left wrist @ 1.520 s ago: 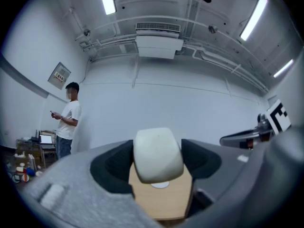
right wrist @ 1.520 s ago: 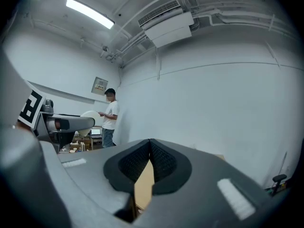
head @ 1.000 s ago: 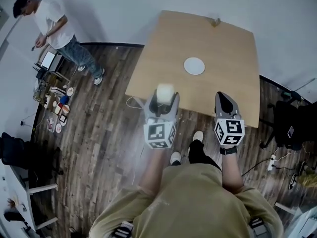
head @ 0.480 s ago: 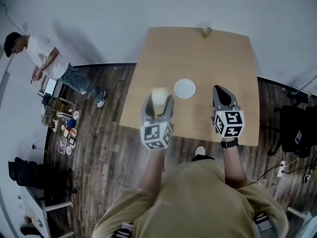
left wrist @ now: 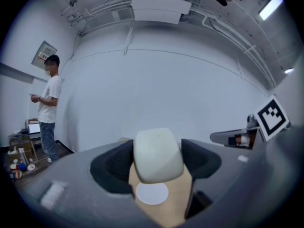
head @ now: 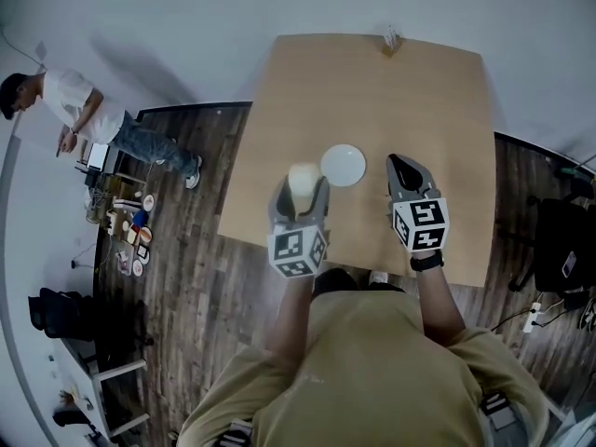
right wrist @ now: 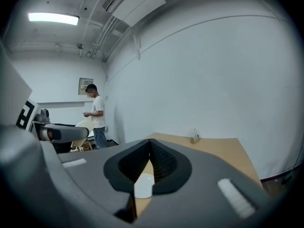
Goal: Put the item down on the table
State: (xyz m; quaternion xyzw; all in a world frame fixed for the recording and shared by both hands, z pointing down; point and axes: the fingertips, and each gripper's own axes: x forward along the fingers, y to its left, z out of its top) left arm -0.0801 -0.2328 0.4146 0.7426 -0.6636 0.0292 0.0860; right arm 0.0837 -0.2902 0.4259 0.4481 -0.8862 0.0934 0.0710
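White round plate (head: pixel 344 165) sits just ahead-right of the left gripper (head: pixel 305 186), ahead-left of the right gripper (head: pixel 399 161). Small holder (head: pixel 390 40) far ahead of both, well apart. Person (head: pixel 70 110) in white shirt stands far left of the left gripper, floor clutter (head: pixel 126 231) beside them on the dark wood floor (head: pixel 186 277).

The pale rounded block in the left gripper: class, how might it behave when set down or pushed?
The block looks smooth and round-cornered, so it may slip if the fingers loosen. Its flattish faces suggest it would sit, not roll, on the table. No dent shows, so probably firm.
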